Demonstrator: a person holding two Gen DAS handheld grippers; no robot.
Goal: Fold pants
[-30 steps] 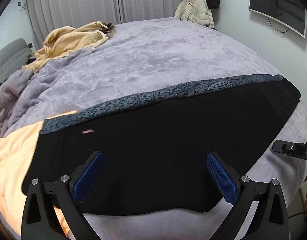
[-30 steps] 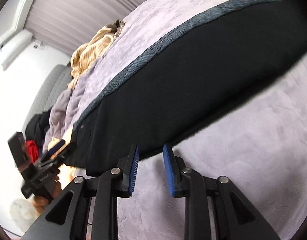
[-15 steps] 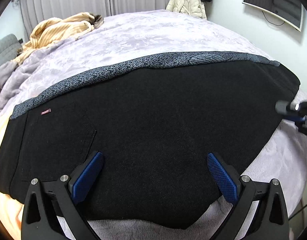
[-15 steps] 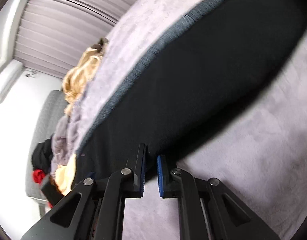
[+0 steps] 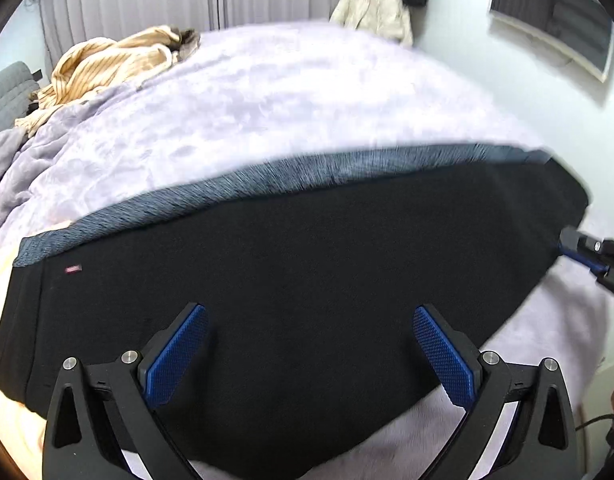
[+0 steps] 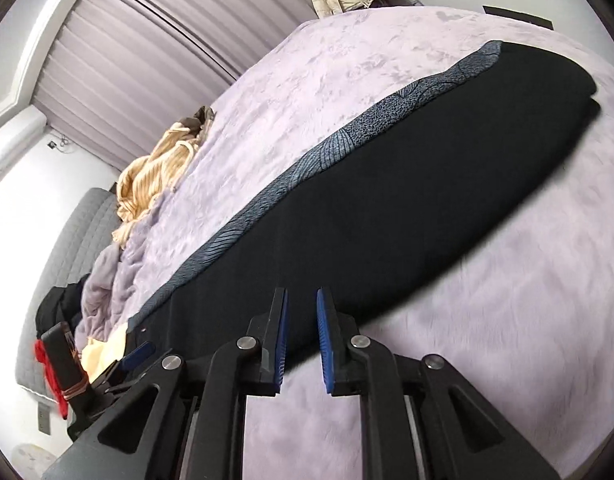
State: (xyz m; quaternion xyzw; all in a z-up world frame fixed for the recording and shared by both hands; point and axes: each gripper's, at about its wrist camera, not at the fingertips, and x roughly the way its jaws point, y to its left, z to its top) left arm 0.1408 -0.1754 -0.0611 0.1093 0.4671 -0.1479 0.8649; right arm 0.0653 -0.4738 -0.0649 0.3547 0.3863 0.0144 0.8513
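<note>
Pants [image 5: 307,280] bear small, unreadable red label [image 5: 73,269].

Left wrist view close above the black pants [image 5: 307,280], facing across the bed [image 5: 307,100]; right wrist view low from the side, sharing pants and bed.

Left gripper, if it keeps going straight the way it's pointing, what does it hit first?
Most likely the black pants: the left gripper points down at their middle with open jaws and nothing between. How far off the cloth is remains unclear.
</note>
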